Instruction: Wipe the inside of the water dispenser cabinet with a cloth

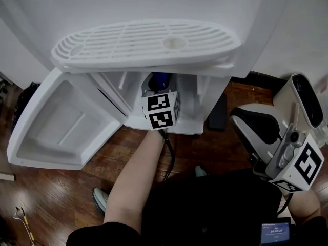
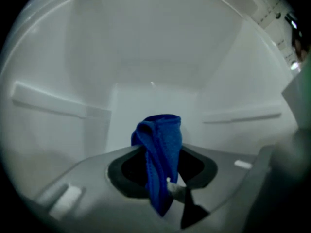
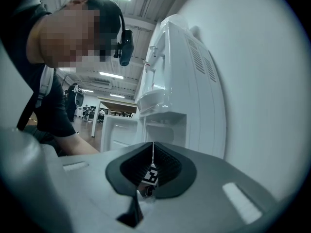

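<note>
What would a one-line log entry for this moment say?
task: wipe cabinet | left gripper: shut on cloth, inside cabinet | right gripper: shut, empty, outside | door: open

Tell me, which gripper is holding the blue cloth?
The left gripper, reaching into the cabinet, pinches the blue cloth; the right gripper is shut on nothing, outside the dispenser.
</note>
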The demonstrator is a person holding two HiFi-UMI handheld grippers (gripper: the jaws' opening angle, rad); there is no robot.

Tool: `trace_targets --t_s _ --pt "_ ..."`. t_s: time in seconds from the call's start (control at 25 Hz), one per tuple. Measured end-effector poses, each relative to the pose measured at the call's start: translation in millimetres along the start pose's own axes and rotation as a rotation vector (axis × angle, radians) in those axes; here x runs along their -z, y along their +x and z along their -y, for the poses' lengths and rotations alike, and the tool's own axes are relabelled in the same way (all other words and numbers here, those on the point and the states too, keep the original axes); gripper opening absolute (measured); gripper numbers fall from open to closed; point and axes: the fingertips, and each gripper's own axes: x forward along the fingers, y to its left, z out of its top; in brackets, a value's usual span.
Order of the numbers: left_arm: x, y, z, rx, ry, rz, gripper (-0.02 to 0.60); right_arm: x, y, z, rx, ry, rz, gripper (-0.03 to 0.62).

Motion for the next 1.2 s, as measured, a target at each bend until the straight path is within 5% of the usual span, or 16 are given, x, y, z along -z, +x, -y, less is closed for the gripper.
trace_targets --t_s 0.12,0.28,0.48,0.92,1.04,1.2 --pt "3 1 48 0.211 0.008 -0.035 0.143 1 2 -4 -0.023 -0.011 -0.01 0.012" --pt "7 7 86 0.374 0.056 -0.073 0.141 0 0 -2 0.002 -0.008 0.002 0.012" --pt "6 -9 91 0.533 -0.027 -0.095 0.139 2 1 -6 -0.015 -0.027 0.001 0.012" --pt "1 -126 107 1.009 -0.22 -0.206 0.139 5 1 -10 -0.035 -0.035 -0.017 0.012" --pt "-20 -129 94 0.967 -0.226 -0.134 0.141 5 1 -9 -0.029 -0.025 -0.014 0.012" --pt "-74 -78 64 0.648 -0.103 0.042 0.141 4 1 -10 -0.033 -0.035 -0.016 0.012"
